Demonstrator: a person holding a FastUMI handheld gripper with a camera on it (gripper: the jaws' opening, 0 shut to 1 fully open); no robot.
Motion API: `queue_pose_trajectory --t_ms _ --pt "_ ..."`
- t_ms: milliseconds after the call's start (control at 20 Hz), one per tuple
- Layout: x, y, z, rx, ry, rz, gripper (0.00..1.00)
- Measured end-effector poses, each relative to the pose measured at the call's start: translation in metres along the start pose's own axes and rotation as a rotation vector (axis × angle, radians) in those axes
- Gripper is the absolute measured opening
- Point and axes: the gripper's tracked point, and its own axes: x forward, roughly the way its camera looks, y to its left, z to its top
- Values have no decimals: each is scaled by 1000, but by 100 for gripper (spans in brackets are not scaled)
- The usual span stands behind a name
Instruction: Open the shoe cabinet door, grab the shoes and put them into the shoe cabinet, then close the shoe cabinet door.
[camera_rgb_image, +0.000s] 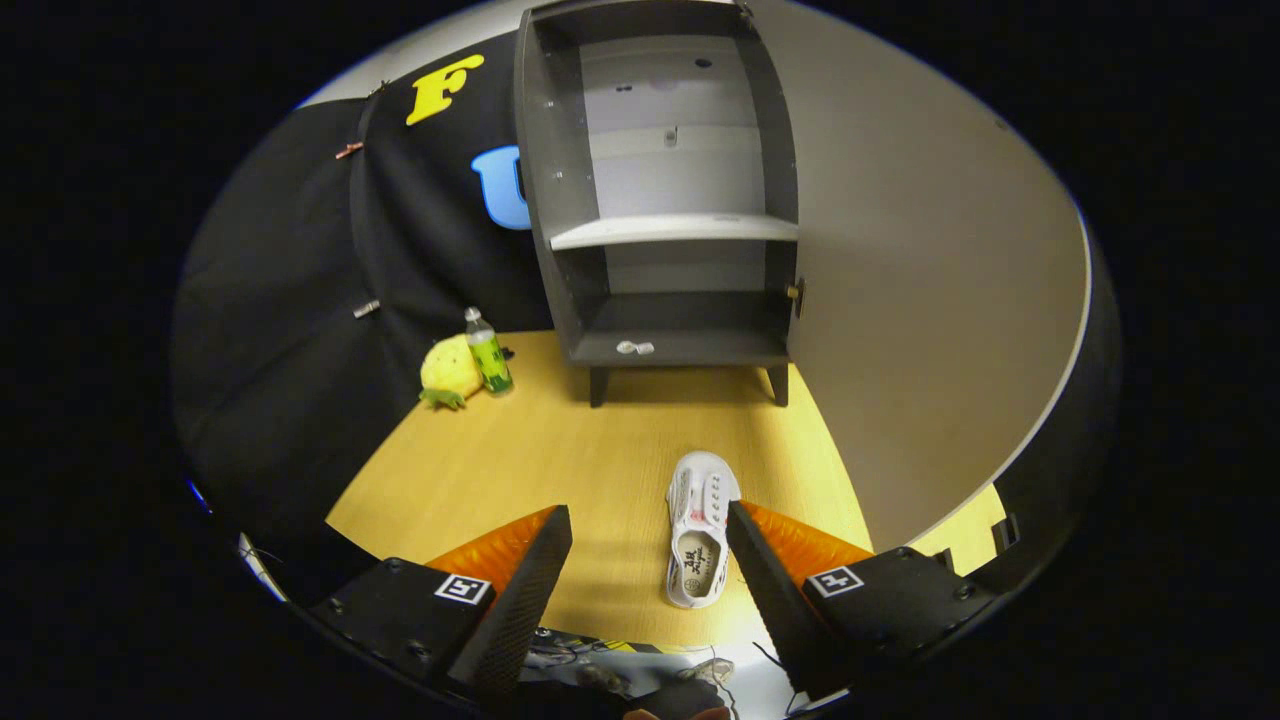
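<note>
Cabinet open, shoe on the floor.
Gripper fingers spread wide, empty; white shoe lies between them, seemingly nearer the right one; shoe cabinet beyond.

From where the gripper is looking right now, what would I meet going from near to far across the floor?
Gripper, its fingers open → white shoe lying between the fingers, close by the right one → shoe cabinet, door swung open. Off to the left near the wall: yellow plush toy and green bottle.

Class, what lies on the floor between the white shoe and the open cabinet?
Nothing: in the gripper view, bare wooden floor separates shoe from cabinet.
</note>
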Motion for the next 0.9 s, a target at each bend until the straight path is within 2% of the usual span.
queue_pose_trajectory --t_ms 300,350,600,650,900 --pt "77 -1 -73 38 97 -2 97" --pt "87 -2 -84 50 112 -5 88" --pt "141 -21 -106 96 105 -81 71" --pt "147 -24 -105 101 90 -94 56" --pt "181 -26 -87 123 -26 -121 44"
